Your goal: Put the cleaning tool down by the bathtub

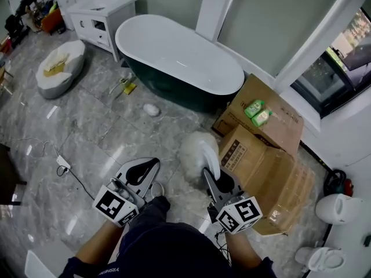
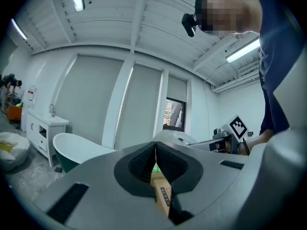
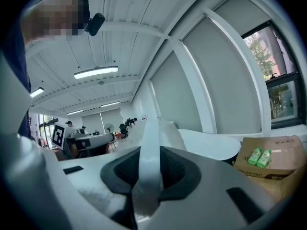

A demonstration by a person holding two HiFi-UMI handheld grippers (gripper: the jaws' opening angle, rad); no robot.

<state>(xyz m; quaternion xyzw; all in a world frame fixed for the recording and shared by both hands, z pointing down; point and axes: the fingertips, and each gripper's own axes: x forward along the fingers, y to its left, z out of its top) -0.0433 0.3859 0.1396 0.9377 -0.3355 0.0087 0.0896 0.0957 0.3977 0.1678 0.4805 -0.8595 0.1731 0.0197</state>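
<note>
Two tongs are shown low in the head view. The right tongs (image 1: 210, 175) are clenched on the white handle of the cleaning tool (image 1: 197, 149), so that its fluffy head is held off the floor (image 1: 87, 126), aimed toward the bathtub (image 1: 179, 54) at upper centre yet well apart from it. The left tongs (image 1: 148, 165) are pressed together on nothing, presumably because one grip suffices.
</note>
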